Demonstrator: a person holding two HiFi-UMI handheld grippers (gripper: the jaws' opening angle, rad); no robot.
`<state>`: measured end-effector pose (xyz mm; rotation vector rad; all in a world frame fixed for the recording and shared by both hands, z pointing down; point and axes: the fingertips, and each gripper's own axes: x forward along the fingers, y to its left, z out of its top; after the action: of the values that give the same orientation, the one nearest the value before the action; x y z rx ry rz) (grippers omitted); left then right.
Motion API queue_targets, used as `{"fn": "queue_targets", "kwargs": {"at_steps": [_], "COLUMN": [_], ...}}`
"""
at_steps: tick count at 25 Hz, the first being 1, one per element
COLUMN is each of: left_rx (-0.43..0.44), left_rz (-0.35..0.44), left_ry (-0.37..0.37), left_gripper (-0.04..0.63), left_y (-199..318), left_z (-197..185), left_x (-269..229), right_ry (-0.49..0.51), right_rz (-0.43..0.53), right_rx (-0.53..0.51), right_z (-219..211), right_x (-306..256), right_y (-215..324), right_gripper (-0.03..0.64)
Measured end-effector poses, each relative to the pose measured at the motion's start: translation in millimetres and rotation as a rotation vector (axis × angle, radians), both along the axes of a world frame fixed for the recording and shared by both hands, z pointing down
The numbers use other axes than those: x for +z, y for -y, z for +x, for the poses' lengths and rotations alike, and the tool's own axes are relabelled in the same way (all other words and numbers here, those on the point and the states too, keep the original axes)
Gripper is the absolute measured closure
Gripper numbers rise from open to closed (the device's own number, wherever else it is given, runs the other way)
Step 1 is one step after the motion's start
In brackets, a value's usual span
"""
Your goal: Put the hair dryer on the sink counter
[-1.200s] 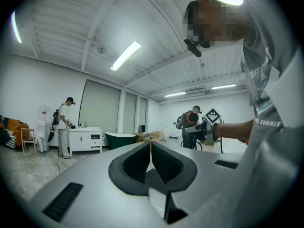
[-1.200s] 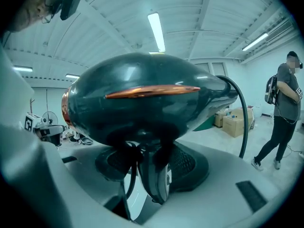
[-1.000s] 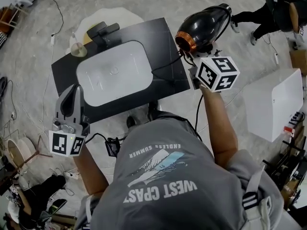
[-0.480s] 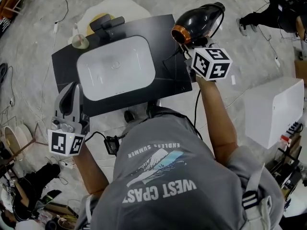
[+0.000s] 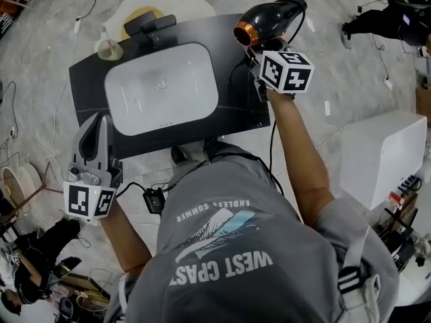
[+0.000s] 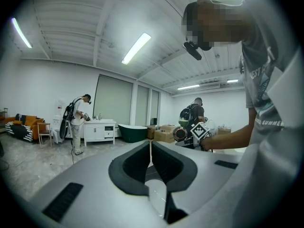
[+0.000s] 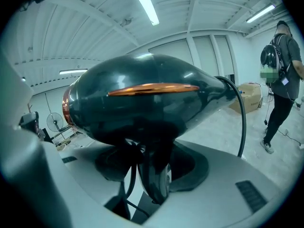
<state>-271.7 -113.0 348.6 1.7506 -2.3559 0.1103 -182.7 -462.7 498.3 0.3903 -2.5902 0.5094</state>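
The black hair dryer (image 5: 267,20) with its copper nozzle ring hangs over the far right corner of the black sink counter (image 5: 236,106). My right gripper (image 5: 261,51) is shut on its handle. In the right gripper view the dryer body (image 7: 142,99) fills the middle, with the handle (image 7: 154,177) clamped between the jaws and the cord looping off to the right. The white basin (image 5: 161,89) is set into the counter. My left gripper (image 5: 93,121) hovers at the counter's near left corner, and its jaws (image 6: 150,152) are shut with nothing between them.
A black faucet (image 5: 152,24) and a small bottle (image 5: 108,46) stand at the counter's back left. A white cabinet (image 5: 377,155) is on the floor to the right. Cables trail across the floor. Other people stand nearby, one at a white vanity (image 6: 97,129).
My right gripper has carried the hair dryer lower and further over the counter's far right corner. The left gripper has stayed about where it was.
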Motion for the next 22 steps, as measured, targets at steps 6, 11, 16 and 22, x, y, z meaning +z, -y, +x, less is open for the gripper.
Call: {"fn": "queue_targets", "kwargs": {"at_steps": [6,11,16,22], "left_rx": [-0.012,-0.023,-0.033,-0.050], "left_rz": [-0.016,-0.031,-0.036,-0.048], "left_ry": [-0.013,-0.032,-0.045,-0.060], "left_gripper": [0.569,0.569,0.569,0.569], "left_y": [2.9,6.4,10.1,10.3], "left_z": [-2.8,-6.2,-9.8,-13.1], "left_x": [3.5,11.1,16.4,23.7], "right_ry": [-0.042,-0.094,-0.156,-0.229], "right_rz": [-0.011,-0.038,-0.037,-0.027], "right_rx": [0.000,-0.015,-0.043,-0.076], "right_z": [-15.2,-28.0,-40.8,-56.6], "right_x": [26.3,59.4,85.1,112.3], "right_y": [10.4,14.7,15.4,12.9], "right_gripper": [0.393,0.393,0.393,0.393]}}
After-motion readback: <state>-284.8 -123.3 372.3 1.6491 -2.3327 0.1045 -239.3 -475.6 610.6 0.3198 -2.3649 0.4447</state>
